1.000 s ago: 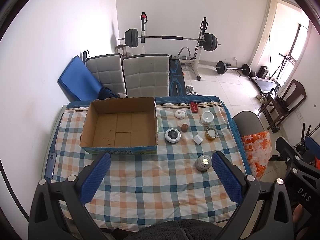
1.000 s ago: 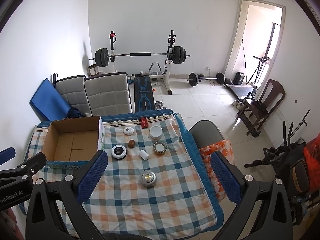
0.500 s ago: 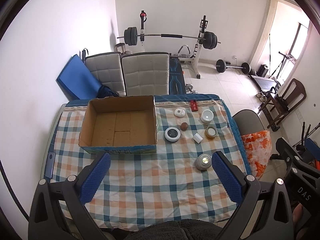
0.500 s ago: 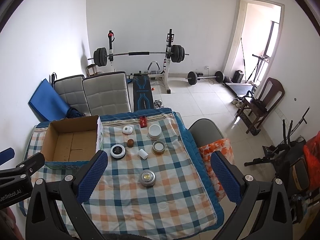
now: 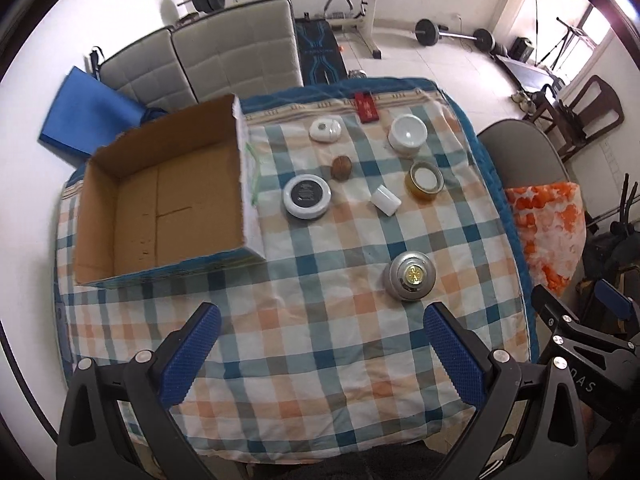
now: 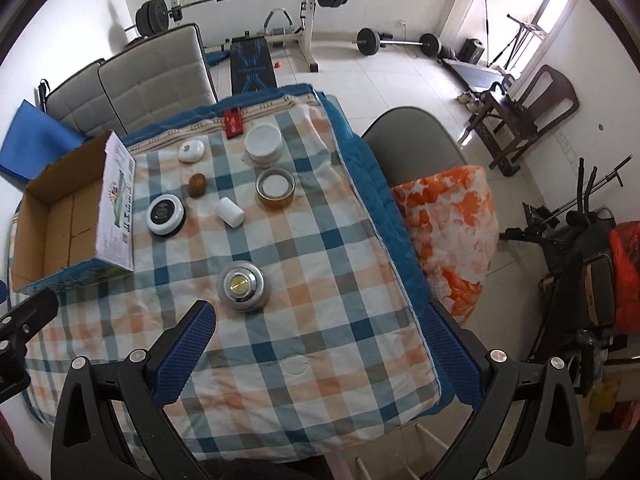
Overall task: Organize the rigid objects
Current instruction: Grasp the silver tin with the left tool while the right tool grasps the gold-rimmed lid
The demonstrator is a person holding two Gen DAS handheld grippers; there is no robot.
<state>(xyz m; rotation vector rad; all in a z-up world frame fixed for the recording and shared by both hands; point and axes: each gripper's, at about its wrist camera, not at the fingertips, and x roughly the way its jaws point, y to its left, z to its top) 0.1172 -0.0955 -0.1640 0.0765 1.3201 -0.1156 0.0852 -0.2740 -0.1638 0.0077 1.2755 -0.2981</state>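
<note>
An empty open cardboard box (image 5: 160,216) (image 6: 60,224) stands at the table's left. Right of it lie a silver round tin (image 5: 409,275) (image 6: 241,286), a black-and-white disc (image 5: 307,195) (image 6: 165,214), a small white cylinder (image 5: 385,199) (image 6: 229,212), a brown ball (image 5: 341,167) (image 6: 197,184), a tape roll (image 5: 425,180) (image 6: 275,187), a white jar (image 5: 408,134) (image 6: 263,143) and a white oval case (image 5: 325,129) (image 6: 191,151). My left gripper (image 5: 320,352) is open and empty above the near table edge. My right gripper (image 6: 316,350) is open and empty, near the silver tin.
A checked cloth covers the table (image 5: 320,360). A red card (image 5: 365,107) lies at its far edge. Two grey chairs (image 5: 224,60) stand behind the table, another chair with an orange cloth (image 6: 448,232) at its right. Gym gear fills the room behind.
Both grippers have dropped lower and moved closer to the table, tilting down. The objects now look larger. Nothing on the table has moved.
</note>
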